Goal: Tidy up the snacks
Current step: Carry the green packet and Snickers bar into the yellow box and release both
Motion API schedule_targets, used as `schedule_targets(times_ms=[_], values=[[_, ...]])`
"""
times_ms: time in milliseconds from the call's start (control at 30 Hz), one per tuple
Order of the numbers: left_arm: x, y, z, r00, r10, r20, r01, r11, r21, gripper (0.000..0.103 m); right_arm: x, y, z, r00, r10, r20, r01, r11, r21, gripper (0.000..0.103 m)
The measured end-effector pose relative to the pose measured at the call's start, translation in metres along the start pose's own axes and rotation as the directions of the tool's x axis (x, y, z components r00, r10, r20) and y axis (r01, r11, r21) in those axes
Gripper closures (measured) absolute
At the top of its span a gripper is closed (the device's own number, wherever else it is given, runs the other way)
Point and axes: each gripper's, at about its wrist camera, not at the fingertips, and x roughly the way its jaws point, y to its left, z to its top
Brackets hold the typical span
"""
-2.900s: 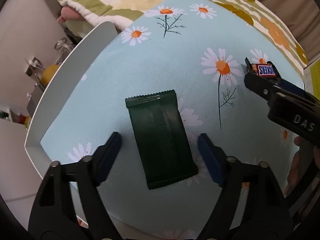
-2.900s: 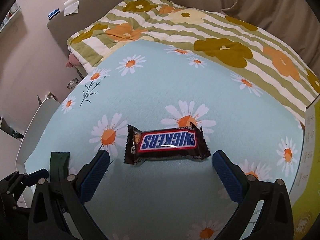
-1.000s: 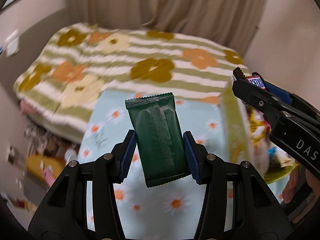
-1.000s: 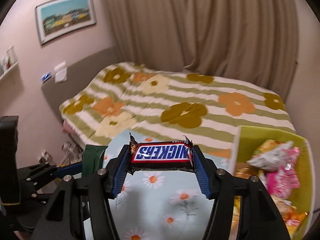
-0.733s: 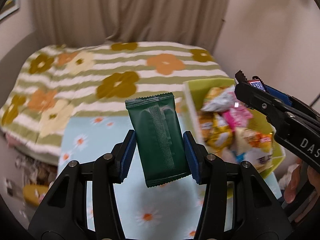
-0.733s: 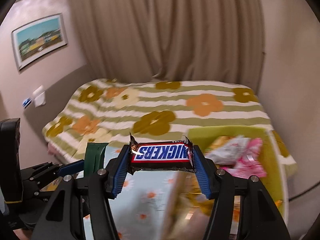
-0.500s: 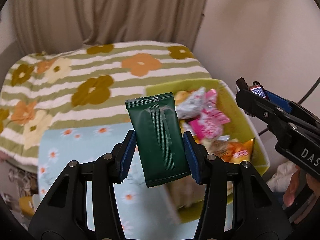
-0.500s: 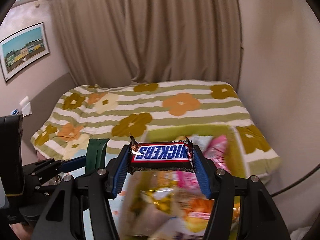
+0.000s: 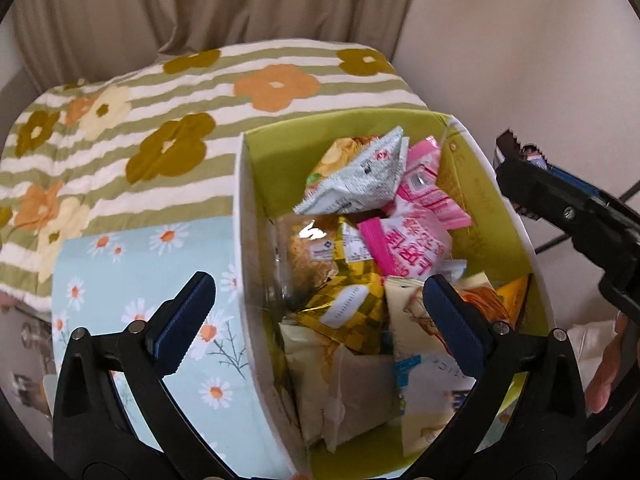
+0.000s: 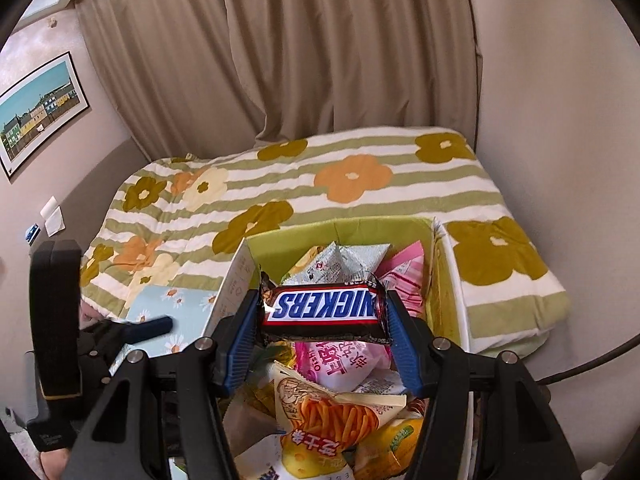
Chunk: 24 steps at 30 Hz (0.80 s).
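Observation:
A lime-green box (image 9: 241,216) holds several snack packets, among them a pink one (image 9: 412,248) and a silver one (image 9: 360,184). My left gripper (image 9: 316,284) hangs over the box with its jaws opening wide and nothing between them. The dark green packet is not visible in either view. My right gripper (image 10: 322,305) is shut on a Snickers bar (image 10: 324,307), held crosswise above the box (image 10: 340,226). In the left wrist view the right gripper (image 9: 520,160) reaches in from the right over the box's far edge.
The box stands on a light blue daisy cloth (image 9: 160,280) beside a bed with a striped flower quilt (image 9: 160,100). A curtain (image 10: 300,60) and a wall close off the back and right. A hand (image 9: 604,376) shows at the right edge.
Both grippers swung from over the daisy cloth to over the green box. The left jaws spread apart and the dark green packet is gone from between them. The Snickers bar stays gripped.

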Motion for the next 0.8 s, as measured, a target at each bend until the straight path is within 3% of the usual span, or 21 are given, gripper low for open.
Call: schedule_targets(times_ms=[200, 467, 500, 567, 600, 800], values=[[0.005, 0.009, -0.005, 0.999, 0.027, -0.040, -0.028, 1.000, -0.010, 0.000, 0.017, -0.002, 0.003, 0.998, 0.025, -0.049, -0.026, 1.000, -0.013, 0.047], [-0.007, 0.018, -0.014, 0.998, 0.060, -0.031, -0.061, 0.998, -0.021, 0.000, 0.035, 0.000, 0.008, 0.995, 0.024, -0.099, -0.024, 1.000, 0.010, 0.046], [-0.008, 0.018, -0.014, 0.997, 0.066, -0.027, -0.067, 0.998, -0.019, 0.000, 0.039, -0.002, 0.009, 0.994, 0.022, -0.108, -0.020, 1.000, 0.016, 0.042], [-0.010, 0.018, -0.015, 0.997, 0.077, -0.021, -0.077, 0.997, -0.015, 0.000, 0.042, -0.004, 0.011, 0.994, 0.005, -0.111, -0.002, 1.000, 0.024, 0.022], [-0.011, 0.018, -0.015, 0.996, 0.083, -0.019, -0.083, 0.996, -0.014, 0.000, 0.042, -0.006, 0.011, 0.994, -0.015, -0.105, 0.018, 0.999, 0.027, 0.000], [-0.015, 0.023, -0.020, 0.995, 0.102, -0.020, -0.103, 0.994, -0.028, 0.000, 0.039, -0.016, 0.006, 0.992, -0.073, -0.103, 0.077, 0.996, 0.034, 0.000]])
